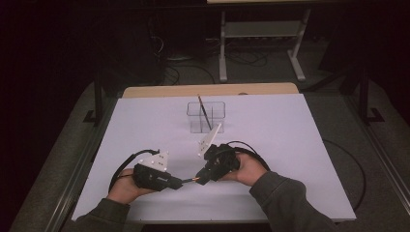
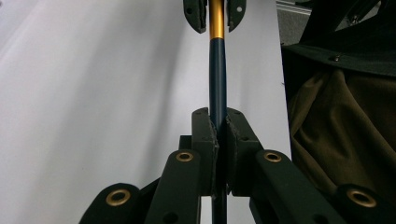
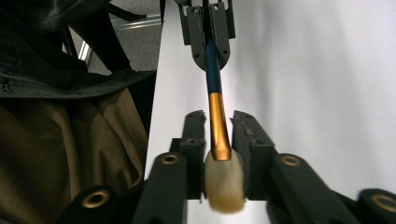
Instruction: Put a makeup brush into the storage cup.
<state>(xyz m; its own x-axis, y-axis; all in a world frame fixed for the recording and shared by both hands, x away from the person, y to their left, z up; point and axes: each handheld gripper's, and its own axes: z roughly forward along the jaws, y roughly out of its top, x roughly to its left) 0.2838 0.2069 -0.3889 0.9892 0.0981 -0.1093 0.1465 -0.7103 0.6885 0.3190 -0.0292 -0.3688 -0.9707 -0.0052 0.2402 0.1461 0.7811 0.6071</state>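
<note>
A makeup brush (image 1: 191,180) with a dark blue handle, gold ferrule and pale bristles hangs level just above the white table cover, between my two grippers. My left gripper (image 1: 180,182) is shut on the blue handle (image 2: 217,79), its pads pressed against both sides. My right gripper (image 1: 199,177) faces it from the right. Its jaws stand on either side of the gold ferrule (image 3: 218,130) with a thin gap on each side, and the bristles (image 3: 225,186) lie between the pads. In the left gripper view the right gripper (image 2: 215,16) brackets the ferrule without touching it.
A clear divided holder (image 1: 206,117) stands mid-table beyond the grippers, with a thin dark brush (image 1: 203,110) leaning in it. The white cover (image 1: 290,159) spreads to all sides, with a wooden edge (image 1: 208,90) at the far end. Olive sleeves (image 1: 285,198) enter from the near edge.
</note>
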